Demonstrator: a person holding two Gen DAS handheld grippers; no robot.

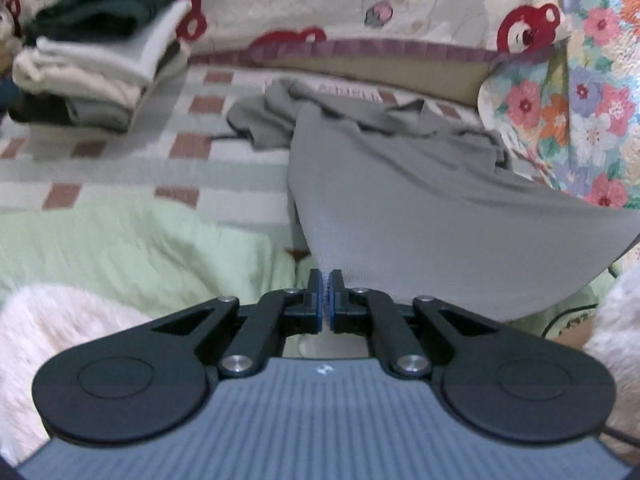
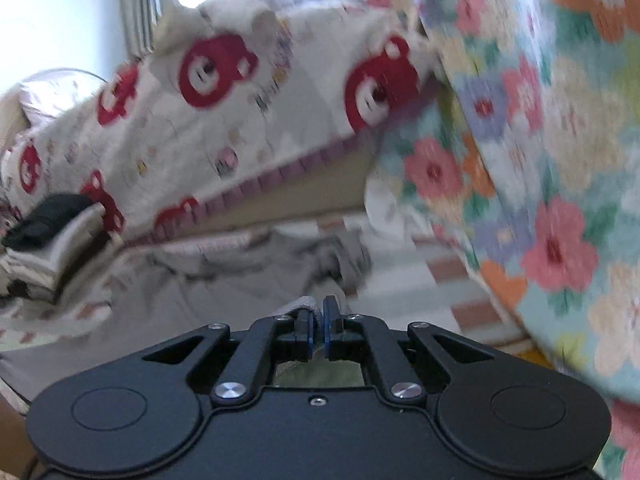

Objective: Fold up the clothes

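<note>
Left gripper (image 1: 326,284) has its jaws pressed together on the near hem of the grey shirt (image 1: 420,196); the cloth runs up out of the pinch and spreads toward 1 o'clock in the left wrist view. Right gripper (image 2: 318,310) is likewise closed on a bunched fold of the same grey shirt (image 2: 248,264), with the fabric wedged between the blue pads.

Shirt position: the near edge is lifted off the bed (image 1: 132,168) and hangs taut between the two pinch points. The far part lies crumpled on the checked bed cover, at 12 o'clock from the left gripper.

Shirt axis: the long axis runs from the held hem away from the camera, toward the cream quilt with red bear faces (image 1: 360,8) at the back of the bed. The crumpled end, with what looks like a sleeve spilling toward 11 o'clock, points at that quilt. Which end is the collar cannot be told for certain.

Surroundings:
- A stack of folded clothes (image 1: 96,60), dark green on top and pale layers below, sits on the bed at 10 o'clock, well apart from the shirt.
- A flowered quilt (image 1: 592,92) stands at 2 o'clock, just beside the shirt's right edge.
- The right wrist view is motion-blurred, so fine detail there is unclear.
</note>
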